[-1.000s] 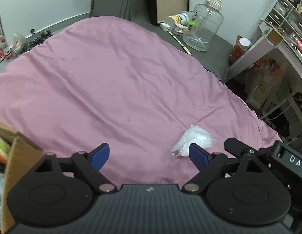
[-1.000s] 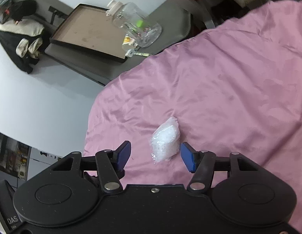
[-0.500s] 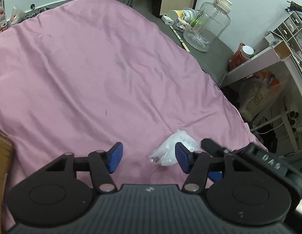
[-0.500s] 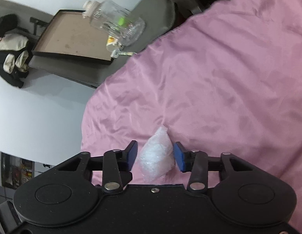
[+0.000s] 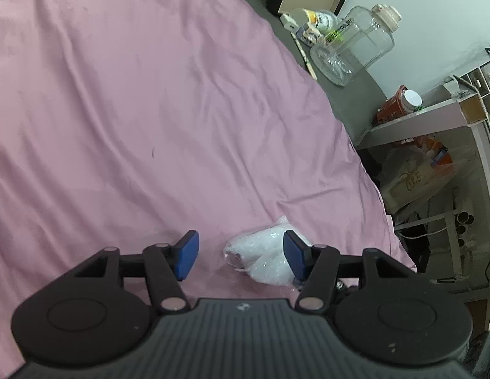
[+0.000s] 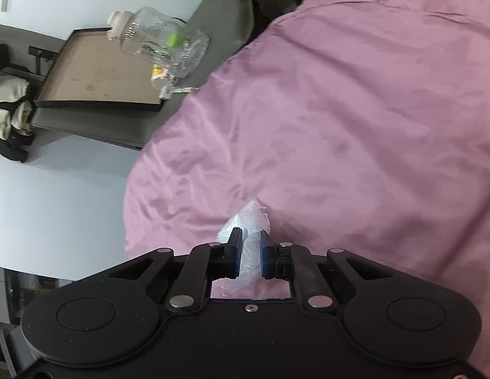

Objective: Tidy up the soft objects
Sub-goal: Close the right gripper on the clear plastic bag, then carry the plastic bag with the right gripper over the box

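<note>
Right gripper (image 6: 248,255) is clamped on the bag (image 6: 245,237) near the bed's (image 5: 150,110) edge; left gripper (image 5: 240,257) is spread wide beside it, empty. That plastic looks slippery, so I reckon a thin pinch could slide out mid-lift.

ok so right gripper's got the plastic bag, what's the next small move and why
Probably lift it straight up a little: the right gripper is shut on the plastic bag, which lies on the pink sheet, while the left gripper stands open beside it.

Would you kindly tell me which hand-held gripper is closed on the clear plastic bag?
The right hand-held gripper: its blue pads pinch the clear plastic bag. The left hand-held gripper is open.
</note>
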{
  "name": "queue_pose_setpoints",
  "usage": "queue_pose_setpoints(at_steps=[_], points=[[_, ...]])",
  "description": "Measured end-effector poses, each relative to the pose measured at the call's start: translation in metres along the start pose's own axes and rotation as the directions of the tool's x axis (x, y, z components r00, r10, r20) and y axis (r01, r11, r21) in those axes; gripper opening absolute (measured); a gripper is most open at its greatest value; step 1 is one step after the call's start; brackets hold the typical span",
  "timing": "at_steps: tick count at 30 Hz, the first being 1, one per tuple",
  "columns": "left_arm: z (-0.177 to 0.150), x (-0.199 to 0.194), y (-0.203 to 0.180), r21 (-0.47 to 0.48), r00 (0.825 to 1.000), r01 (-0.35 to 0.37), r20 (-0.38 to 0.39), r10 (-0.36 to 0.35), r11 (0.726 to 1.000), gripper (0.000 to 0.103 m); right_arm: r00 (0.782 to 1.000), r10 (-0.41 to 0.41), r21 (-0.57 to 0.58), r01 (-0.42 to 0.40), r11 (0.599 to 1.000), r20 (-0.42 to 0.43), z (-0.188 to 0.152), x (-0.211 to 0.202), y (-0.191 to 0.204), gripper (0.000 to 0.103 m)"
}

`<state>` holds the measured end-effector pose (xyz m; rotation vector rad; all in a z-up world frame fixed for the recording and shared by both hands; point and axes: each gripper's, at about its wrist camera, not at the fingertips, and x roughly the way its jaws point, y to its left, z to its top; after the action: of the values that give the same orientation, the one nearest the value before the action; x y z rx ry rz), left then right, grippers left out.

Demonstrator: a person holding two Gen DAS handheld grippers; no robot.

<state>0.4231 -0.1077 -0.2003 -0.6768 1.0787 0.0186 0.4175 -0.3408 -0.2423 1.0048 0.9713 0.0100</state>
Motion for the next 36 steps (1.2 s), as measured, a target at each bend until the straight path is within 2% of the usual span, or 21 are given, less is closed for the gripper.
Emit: queue_pose_setpoints(at_steps=[5,15,17,19,20,24,30,36], points=[[-0.007,0.012,-0.002,-0.026,1.0,0.005,-0.022,-0.005,1.0,0.057,0.998,-0.069,0.02,0.069,0.997,-0.001,0.0,-0.005,-0.012,0.008],[-0.015,0.032,-0.017,-0.001,0.998,0.025,-0.054,-0.025,1.0,0.056,0.995,-0.102,0.001,0.102,0.995,-0.014,0.003,-0.001,-0.019,0.008],[-0.016,0.033,-0.02,0.02,0.998,0.037,-0.057,-0.036,0.999,0.047,0.995,-0.102,-0.011,0.102,0.995,-0.013,0.002,-0.001,-0.02,0.007],[-0.017,0.031,-0.021,0.03,0.997,0.044,-0.058,-0.042,0.999,0.044,0.995,-0.094,-0.012,0.094,0.995,-0.013,0.002,-0.002,-0.02,0.007],[-0.017,0.03,-0.021,0.033,0.997,0.046,-0.058,-0.044,0.998,0.041,0.994,-0.109,-0.026,0.109,0.994,0.015,0.002,-0.003,-0.02,0.007],[-0.017,0.018,-0.019,0.058,0.997,0.054,-0.051,-0.051,0.997,0.035,0.996,-0.093,-0.077,0.094,0.993,0.018,-0.006,-0.009,-0.012,0.007],[-0.014,-0.018,-0.014,0.127,0.999,0.052,-0.006,-0.052,0.991,0.034,0.999,-0.038,-0.171,0.039,0.985,0.008,-0.027,-0.021,0.009,0.007],[-0.012,-0.059,0.007,0.136,0.998,0.042,0.035,-0.047,0.99,0.034,1.0,0.013,-0.265,-0.02,0.964,-0.027,-0.056,-0.034,0.033,0.007]])
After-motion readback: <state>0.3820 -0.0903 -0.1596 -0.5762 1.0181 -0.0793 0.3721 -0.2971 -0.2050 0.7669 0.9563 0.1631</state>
